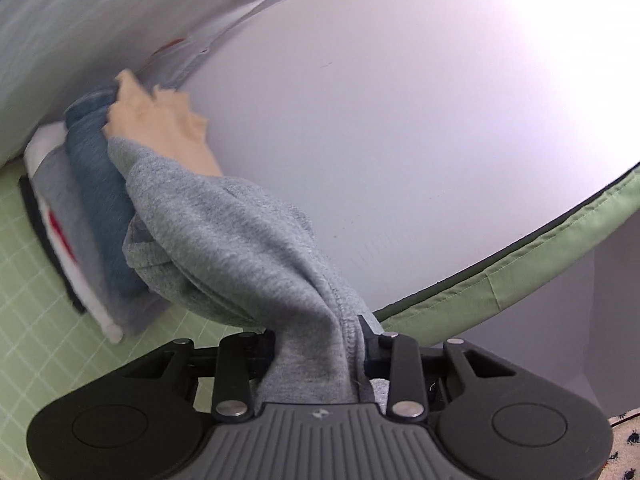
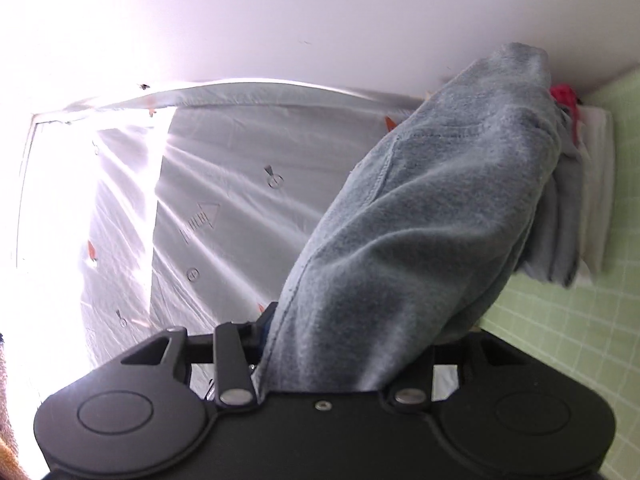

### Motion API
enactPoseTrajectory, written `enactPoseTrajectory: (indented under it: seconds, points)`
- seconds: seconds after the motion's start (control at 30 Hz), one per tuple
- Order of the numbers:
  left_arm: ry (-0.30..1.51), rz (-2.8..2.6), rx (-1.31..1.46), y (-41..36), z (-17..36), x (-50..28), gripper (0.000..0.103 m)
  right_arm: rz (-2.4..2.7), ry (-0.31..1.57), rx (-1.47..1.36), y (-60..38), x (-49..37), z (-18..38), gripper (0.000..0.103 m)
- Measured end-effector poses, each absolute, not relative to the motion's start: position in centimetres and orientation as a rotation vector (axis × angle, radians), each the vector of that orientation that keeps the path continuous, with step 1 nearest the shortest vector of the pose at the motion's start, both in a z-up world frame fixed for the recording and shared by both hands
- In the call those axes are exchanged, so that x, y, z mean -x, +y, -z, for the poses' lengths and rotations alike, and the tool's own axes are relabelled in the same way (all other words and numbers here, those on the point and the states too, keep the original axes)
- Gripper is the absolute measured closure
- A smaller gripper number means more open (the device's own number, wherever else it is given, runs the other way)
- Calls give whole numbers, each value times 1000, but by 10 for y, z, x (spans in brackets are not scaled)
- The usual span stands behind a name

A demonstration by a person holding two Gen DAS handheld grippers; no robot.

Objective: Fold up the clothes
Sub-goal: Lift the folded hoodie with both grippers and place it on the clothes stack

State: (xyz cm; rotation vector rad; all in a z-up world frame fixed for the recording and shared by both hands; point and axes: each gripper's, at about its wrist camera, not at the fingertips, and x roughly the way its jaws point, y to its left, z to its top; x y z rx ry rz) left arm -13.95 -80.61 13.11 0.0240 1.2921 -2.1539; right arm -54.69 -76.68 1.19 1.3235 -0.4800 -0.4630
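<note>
Both grippers holding one grey garment (image 1: 240, 240) aloft.
Left gripper (image 1: 320, 344) and right gripper (image 2: 340, 332) fingers clamp its edges; folded stack (image 1: 92, 216) lies on green bed (image 1: 36, 320).

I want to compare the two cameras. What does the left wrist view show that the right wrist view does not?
Only the left wrist view: a bare hand on a blue cloth, and the green hem of the bed cover.

Only the right wrist view: a bright window with a printed curtain, and something red behind the pile.

Both: a grey garment clamped in that view's gripper, left and right; the green checked sheet; the white wall.
</note>
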Motion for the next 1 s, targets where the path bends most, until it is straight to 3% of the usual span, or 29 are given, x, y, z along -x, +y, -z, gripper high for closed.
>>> enactPoseTrajectory:
  seconds: [0.13, 0.2, 0.3, 0.4, 0.53, 1.0]
  points:
    - [1095, 2269, -130, -901, -179, 148, 66, 488, -629, -1207, -825, 550, -30, 57]
    - [1014, 2227, -191, -951, -175, 147, 64, 557, -677, -1161, -853, 544, -23, 57]
    - [995, 2055, -299, -1024, -132, 141, 62, 733, -626, -1169, -895, 530, 11, 55]
    - [1129, 1783, -369, -1073, -52, 124, 59, 936, -459, -1296, -934, 508, 63, 49]
    - [1320, 1762, -121, -1076, 12, 93, 52, 910, -647, -1423, -931, 508, 104, 46]
    - [1429, 1730, 106, -1048, 32, 81, 49, 922, -633, -1502, -928, 516, 91, 36]
